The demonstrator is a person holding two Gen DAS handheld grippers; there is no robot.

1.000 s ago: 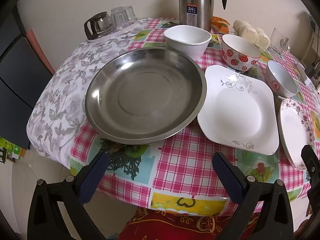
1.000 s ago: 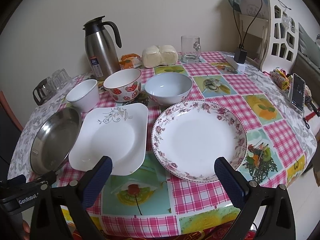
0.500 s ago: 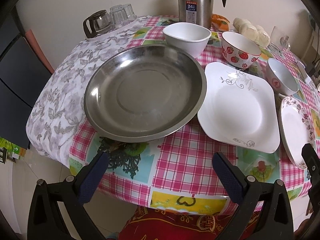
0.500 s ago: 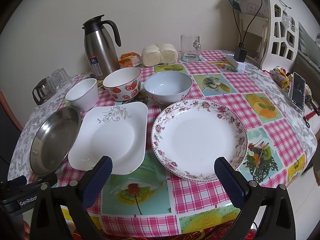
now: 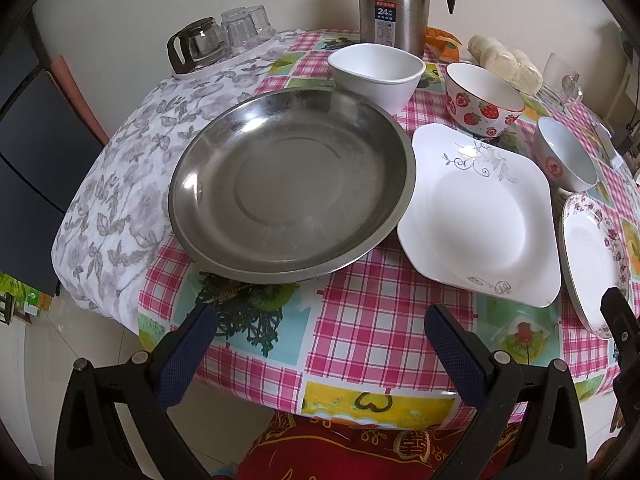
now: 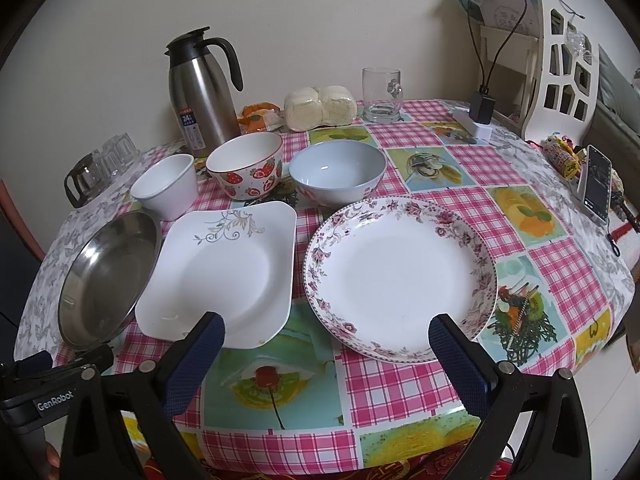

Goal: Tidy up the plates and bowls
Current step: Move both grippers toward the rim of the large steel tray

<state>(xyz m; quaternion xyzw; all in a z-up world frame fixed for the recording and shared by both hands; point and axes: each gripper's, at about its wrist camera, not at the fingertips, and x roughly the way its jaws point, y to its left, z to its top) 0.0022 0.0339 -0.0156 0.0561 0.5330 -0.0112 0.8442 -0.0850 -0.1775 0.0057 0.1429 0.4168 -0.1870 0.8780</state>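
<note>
A round steel pan lies at the table's left, a square white plate to its right, then a floral-rimmed round plate. Behind them stand a white square bowl, a strawberry bowl and a pale blue bowl. My left gripper hovers open at the near table edge, just short of the steel pan. My right gripper is open too, fingers straddling the near rim of the floral plate without touching it.
A steel thermos, glass mug, wrapped buns and upturned glasses with a glass pot line the back. A phone and charger sit right; a white chair stands beyond.
The left gripper has crept forward toward the steel pan, which sits a little nearer and larger. The right gripper view has barely shifted; no dish has moved.
</note>
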